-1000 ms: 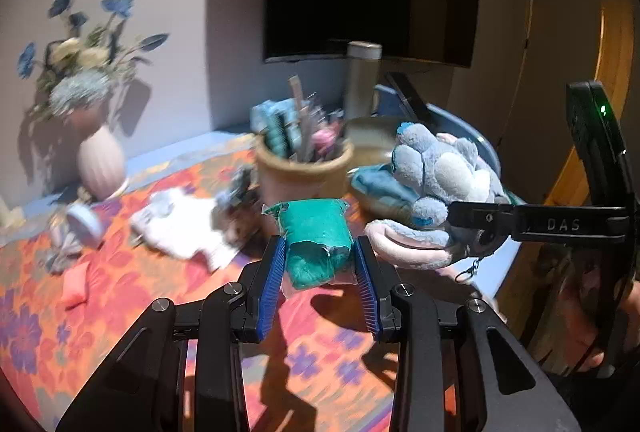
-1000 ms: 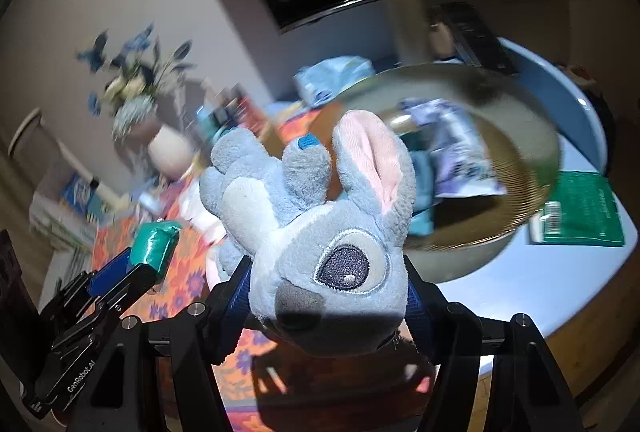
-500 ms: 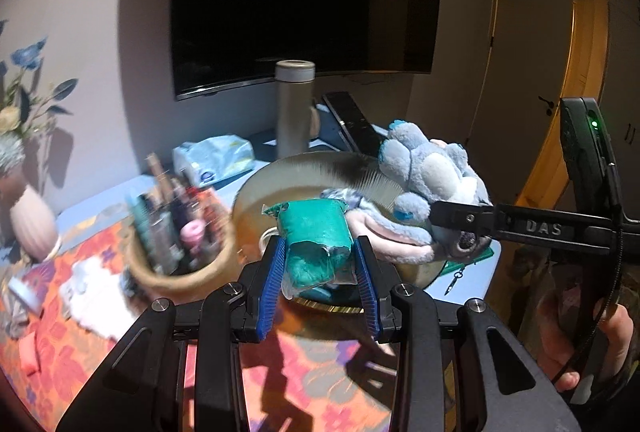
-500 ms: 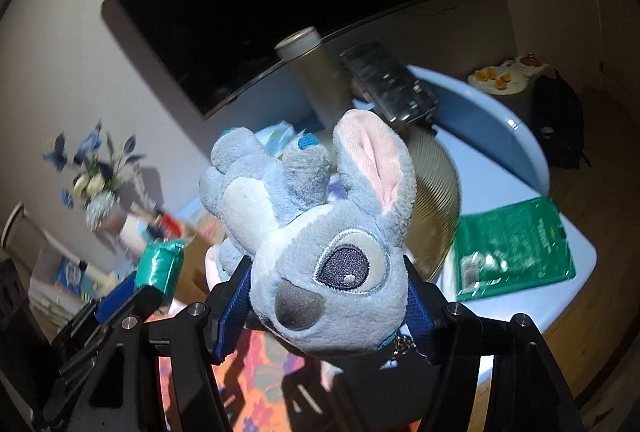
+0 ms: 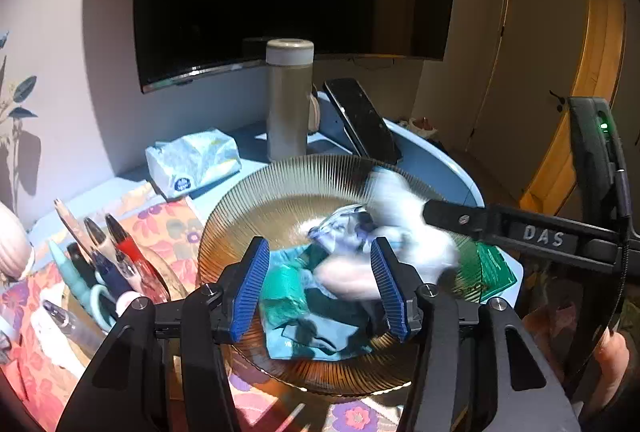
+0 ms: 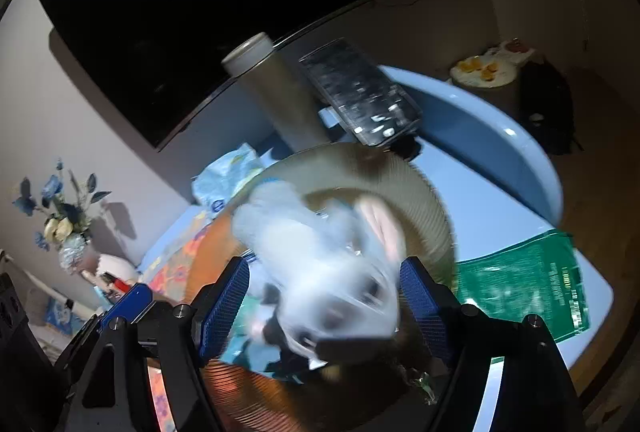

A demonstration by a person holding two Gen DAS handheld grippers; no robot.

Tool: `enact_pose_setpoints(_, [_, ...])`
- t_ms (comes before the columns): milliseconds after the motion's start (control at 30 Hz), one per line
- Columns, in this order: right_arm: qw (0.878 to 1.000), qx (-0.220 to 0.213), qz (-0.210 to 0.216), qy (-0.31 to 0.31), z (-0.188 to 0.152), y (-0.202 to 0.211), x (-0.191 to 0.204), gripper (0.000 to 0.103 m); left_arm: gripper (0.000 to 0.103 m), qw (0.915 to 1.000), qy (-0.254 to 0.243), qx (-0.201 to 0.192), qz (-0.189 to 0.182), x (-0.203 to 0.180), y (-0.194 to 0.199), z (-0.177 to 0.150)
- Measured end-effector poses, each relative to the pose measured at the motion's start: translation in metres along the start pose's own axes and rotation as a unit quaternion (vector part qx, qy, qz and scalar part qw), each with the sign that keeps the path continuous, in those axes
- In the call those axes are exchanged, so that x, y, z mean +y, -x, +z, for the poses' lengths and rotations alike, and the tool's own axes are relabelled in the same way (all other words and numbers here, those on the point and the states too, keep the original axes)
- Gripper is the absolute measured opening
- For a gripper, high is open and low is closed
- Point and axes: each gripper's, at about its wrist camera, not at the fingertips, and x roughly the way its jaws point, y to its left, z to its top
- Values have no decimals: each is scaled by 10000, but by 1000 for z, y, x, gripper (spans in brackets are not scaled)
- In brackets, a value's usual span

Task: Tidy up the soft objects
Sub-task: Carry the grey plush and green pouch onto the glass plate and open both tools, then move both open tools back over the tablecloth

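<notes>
Over the ribbed amber glass bowl (image 5: 280, 192) my left gripper (image 5: 320, 288) has its jaws opening. A green soft bundle (image 5: 282, 292) shows blurred between the blue pads, close to the left one and free of the right one, just above a light blue cloth (image 5: 304, 340) in the bowl. My right gripper (image 6: 324, 306) is opening too. The grey plush toy (image 6: 320, 264) is motion-blurred between its pads, with no pad pressing on it, above the bowl (image 6: 420, 192). From the left wrist the plush (image 5: 400, 244) shows at the right finger's tip.
Behind the bowl stand a grey flask (image 5: 290, 104), a black remote (image 5: 360, 120) and a tissue pack (image 5: 192, 162). A pot of pens (image 5: 100, 252) sits at the left, a green packet (image 5: 494, 268) at the right. A person's hand (image 5: 612, 348) holds the right gripper.
Both grippers moved from the flowered cloth to above the amber bowl. Both jaws have widened; the green bundle and the plush, gripped before, now show blurred and loose.
</notes>
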Motion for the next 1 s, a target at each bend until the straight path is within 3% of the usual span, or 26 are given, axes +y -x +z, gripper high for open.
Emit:
enact_pose_setpoints(133, [9995, -100, -248, 141, -7, 11, -3, 76, 52, 9999, 15, 27, -113, 0, 1, -4])
enact_pose_setpoints(333, [9991, -168, -174, 337, -20, 29, 11, 76, 54, 9999, -79, -48, -75, -6, 22, -11])
enact_pose_setpoints(433, [9984, -157, -102, 530, -28, 35, 22, 76, 66, 9999, 29, -136, -46, -1, 37, -17])
enact_pose_setpoints(600, [9972, 40, 82, 743, -47, 31, 46, 78, 67, 9994, 145, -261, 158, 15, 67, -34])
enact_pose_setpoints(733, [9963, 293, 372, 713, -63, 21, 65, 78, 67, 9980, 339, -329, 409, 41, 93, -52])
enact_pose_setpoints(1000, [9888, 524, 545, 1288, -95, 8, 127, 78, 67, 9893, 1055, -442, 902, 116, 137, -89])
